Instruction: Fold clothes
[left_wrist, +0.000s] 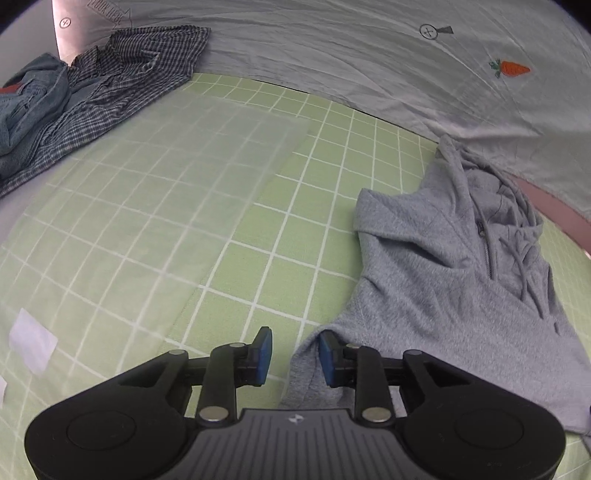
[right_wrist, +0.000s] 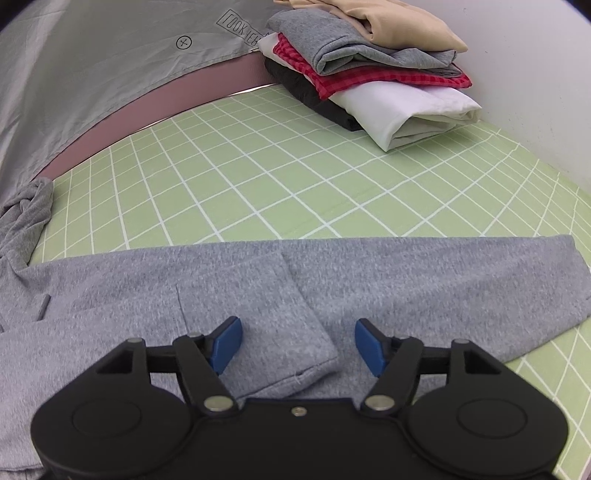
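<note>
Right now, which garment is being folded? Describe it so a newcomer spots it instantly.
Start at the green grid-patterned sheet. The plain grey hoodie lies spread flat directly ahead of both grippers. Unlike the rumpled checked shirt and the folded stack, it has a short neck zip, drawcords and a hood.

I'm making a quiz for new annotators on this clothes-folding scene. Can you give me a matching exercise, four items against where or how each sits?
1. grey hoodie
2. checked shirt
3. white folded garment
4. right gripper

A. low in the folded stack
B. crumpled in the unfolded pile
C. spread on the green grid sheet
D. open above a folded-in sleeve

Pairs: 1-C, 2-B, 3-A, 4-D
</note>
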